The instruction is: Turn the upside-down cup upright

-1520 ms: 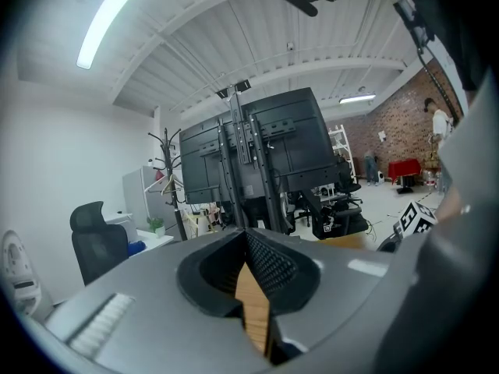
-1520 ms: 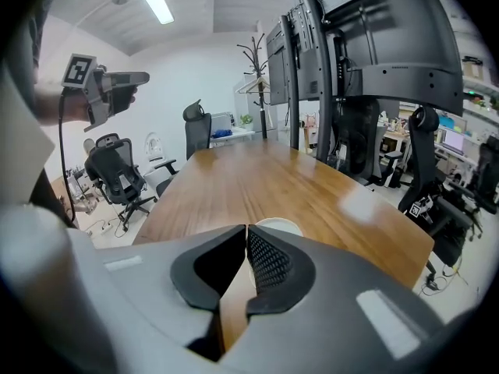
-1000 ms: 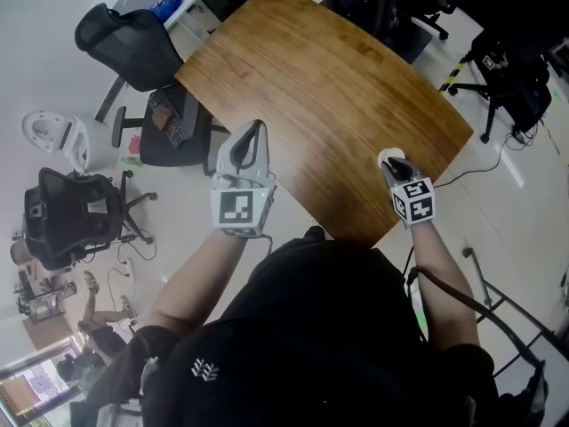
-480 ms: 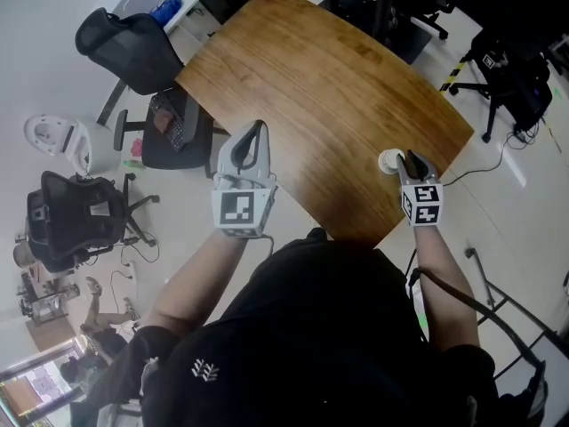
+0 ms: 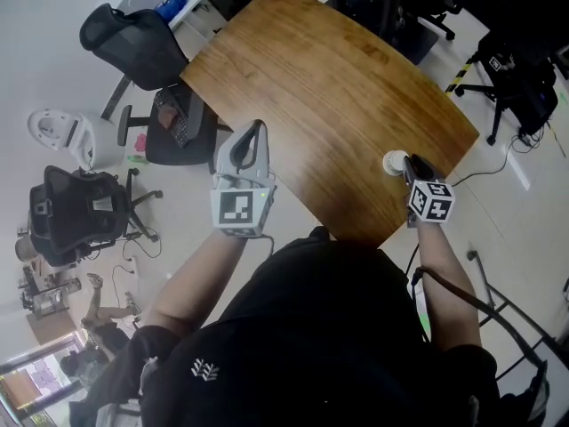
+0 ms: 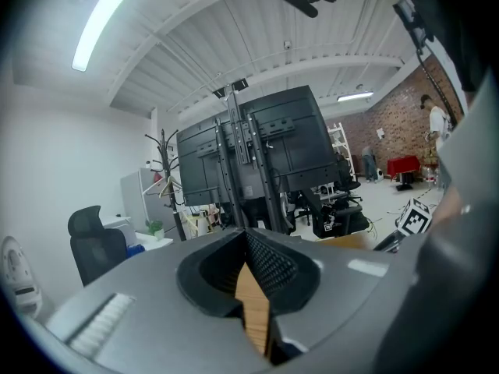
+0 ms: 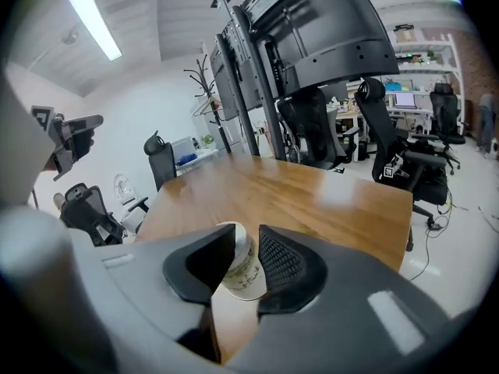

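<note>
A white paper cup [image 7: 241, 274] stands upside down, wide rim on the wooden table [image 5: 338, 87], near the table's right front corner. In the head view the cup [image 5: 393, 161] shows just left of my right gripper [image 5: 412, 164]. In the right gripper view the right gripper [image 7: 245, 246] has the cup between its fingertips. Its jaws opened and have just been closing a little, and I see no pad pressing on the cup. My left gripper [image 5: 252, 138] hovers over the table's left front edge, shut and empty; the left gripper view shows its tips [image 6: 246, 244] together.
Black office chairs [image 5: 133, 43] stand left of the table and a white one [image 5: 62, 136] further left. Dark stands and chairs [image 7: 312, 68] rise beyond the table's far side. Cables lie on the floor [image 5: 507, 163] to the right. A person's arms and dark top fill the bottom of the head view.
My right gripper has shifted a little to the right and rolled, so its marker cube faces differently; the cup now shows beside its tip. The left gripper has stayed put.
</note>
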`<action>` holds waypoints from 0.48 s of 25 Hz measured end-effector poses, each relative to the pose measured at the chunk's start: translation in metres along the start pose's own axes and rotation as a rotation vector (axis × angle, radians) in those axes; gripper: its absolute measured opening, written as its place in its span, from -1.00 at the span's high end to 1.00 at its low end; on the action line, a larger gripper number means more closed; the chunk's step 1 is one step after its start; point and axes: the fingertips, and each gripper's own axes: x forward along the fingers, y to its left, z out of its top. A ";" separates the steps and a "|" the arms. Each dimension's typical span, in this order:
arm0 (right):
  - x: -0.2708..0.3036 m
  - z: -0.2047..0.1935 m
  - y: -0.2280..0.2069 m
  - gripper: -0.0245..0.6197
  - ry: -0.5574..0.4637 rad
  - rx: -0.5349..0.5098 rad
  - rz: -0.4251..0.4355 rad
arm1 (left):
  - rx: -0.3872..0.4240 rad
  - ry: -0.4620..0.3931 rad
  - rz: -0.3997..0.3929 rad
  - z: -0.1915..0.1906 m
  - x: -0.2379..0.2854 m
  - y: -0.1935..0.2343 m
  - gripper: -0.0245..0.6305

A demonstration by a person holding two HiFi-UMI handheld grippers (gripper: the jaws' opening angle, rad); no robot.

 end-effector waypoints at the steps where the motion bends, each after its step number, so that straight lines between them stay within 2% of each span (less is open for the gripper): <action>1: 0.000 -0.001 0.000 0.64 -0.003 0.017 0.006 | 0.005 0.001 -0.002 0.000 0.001 -0.001 0.93; 4: 0.001 0.000 0.002 0.73 -0.005 0.029 0.017 | 0.010 0.003 -0.008 0.000 0.003 -0.001 0.93; 12: -0.005 0.006 0.010 0.82 0.002 -0.105 -0.005 | -0.003 -0.005 -0.019 0.001 0.005 -0.004 0.93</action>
